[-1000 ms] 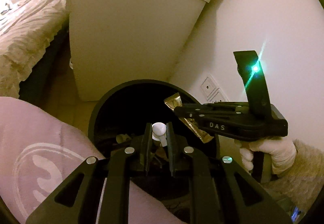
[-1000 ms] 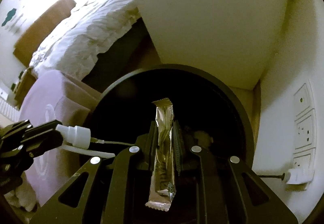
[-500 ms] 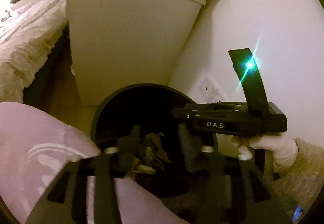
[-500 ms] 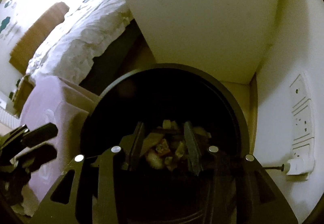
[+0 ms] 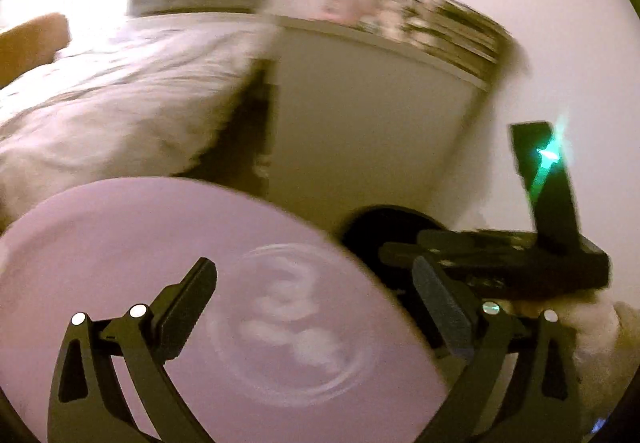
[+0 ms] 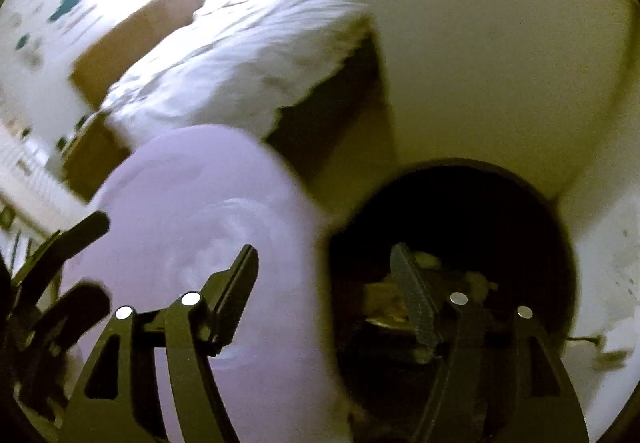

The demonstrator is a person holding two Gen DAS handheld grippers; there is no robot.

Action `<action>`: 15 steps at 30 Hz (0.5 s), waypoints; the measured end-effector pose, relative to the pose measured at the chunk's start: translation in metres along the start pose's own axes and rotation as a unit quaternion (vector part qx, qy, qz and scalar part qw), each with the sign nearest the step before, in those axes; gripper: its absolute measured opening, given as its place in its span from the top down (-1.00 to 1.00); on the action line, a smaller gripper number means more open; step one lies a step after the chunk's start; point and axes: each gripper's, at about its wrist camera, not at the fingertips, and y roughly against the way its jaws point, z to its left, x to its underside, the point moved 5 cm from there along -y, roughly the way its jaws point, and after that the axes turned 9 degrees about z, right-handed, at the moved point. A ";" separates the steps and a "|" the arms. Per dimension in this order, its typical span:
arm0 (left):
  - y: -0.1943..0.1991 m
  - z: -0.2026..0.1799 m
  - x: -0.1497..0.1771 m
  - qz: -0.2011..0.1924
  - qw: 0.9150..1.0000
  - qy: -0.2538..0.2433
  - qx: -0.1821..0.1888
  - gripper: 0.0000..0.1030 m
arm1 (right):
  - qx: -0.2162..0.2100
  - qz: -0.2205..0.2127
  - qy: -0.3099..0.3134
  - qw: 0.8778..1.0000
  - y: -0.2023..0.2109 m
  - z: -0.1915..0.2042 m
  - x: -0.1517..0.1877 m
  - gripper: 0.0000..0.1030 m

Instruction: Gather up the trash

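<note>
The left gripper [image 5: 316,297] is seen with its jaws wide apart and opening, and nothing is between them. Behind the gap a round lilac cushion with a pale printed emblem [image 5: 192,283] is seen. The round black waste bin [image 5: 380,223] lies beyond the right jaw, partly hidden.

The right gripper [image 6: 326,271] is also empty, its jaws apart and opening. Its right finger [image 6: 416,307] stands over the bin [image 6: 532,203], where crumpled pale trash [image 6: 400,299] lies at the bottom. A white bedside cabinet [image 6: 500,63] stands beyond the bin, and a bed with white bedding [image 6: 240,63] beyond the left jaw.
</note>
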 end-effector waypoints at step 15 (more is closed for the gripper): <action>0.148 0.143 0.056 -0.087 0.965 0.129 -0.210 -0.90 | -0.018 -0.125 0.149 0.981 0.005 0.242 0.004 -0.82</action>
